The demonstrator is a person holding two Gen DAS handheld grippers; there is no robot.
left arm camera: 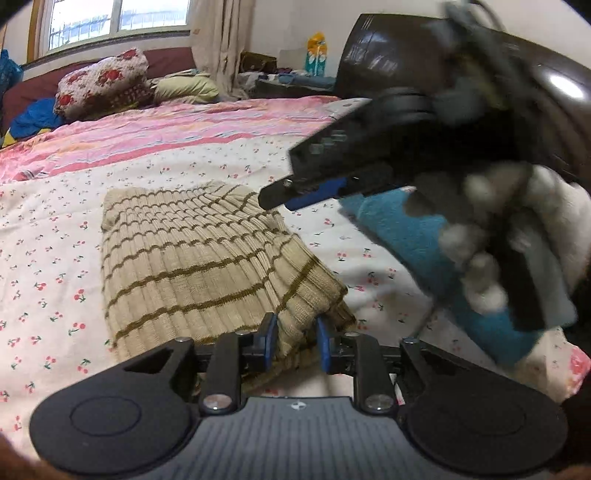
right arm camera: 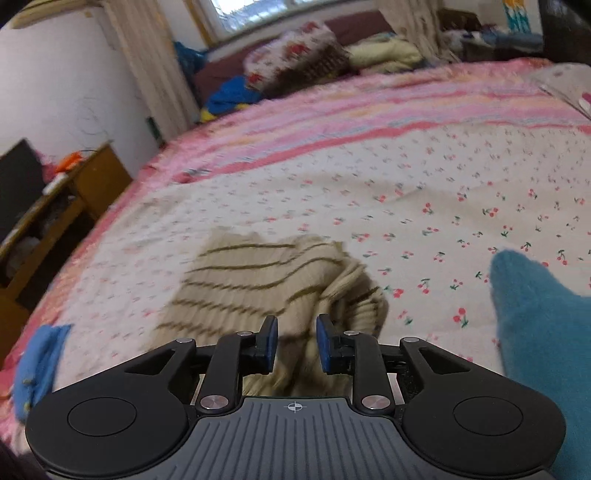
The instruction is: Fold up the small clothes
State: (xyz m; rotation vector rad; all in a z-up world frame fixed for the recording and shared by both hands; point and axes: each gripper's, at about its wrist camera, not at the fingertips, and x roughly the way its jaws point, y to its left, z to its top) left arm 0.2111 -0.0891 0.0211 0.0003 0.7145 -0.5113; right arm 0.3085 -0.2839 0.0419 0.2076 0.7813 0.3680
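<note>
Two grippers are working over a bed [left arm camera: 192, 155] spread with a cherry-print sheet. A beige striped knit [left arm camera: 207, 266] is lying flat on that sheet, folded into a rough rectangle, its ribbed near corner reaching toward the left gripper [left arm camera: 294, 345]. That gripper's blue-padded fingers [left arm camera: 270, 341] are standing slightly apart, with the knit's corner showing in the gap between them; whether the pads are touching the cloth I cannot tell.

From the left wrist view, the right gripper [left arm camera: 284, 194] is hanging above the knit's far right corner, blurred, held by a hand in a fuzzy white glove [left arm camera: 484, 254]. Its fingers appear close together there.

From the right wrist view, the right gripper [right arm camera: 295, 343] is showing its fingers [right arm camera: 325, 341] parted a little, with the knit [right arm camera: 266, 284] lying below and beyond them, bunched at its right edge. Nothing appears pinched between these pads.

A teal fleece piece [right arm camera: 539, 332] is lying just right of the knit on the sheet. A small blue cloth [right arm camera: 40, 362] is sitting at the bed's left edge. Pillows [left arm camera: 103, 81] are piled at the far end under a window [left arm camera: 110, 18], and a wooden desk [right arm camera: 74, 199] is standing beside the bed.
</note>
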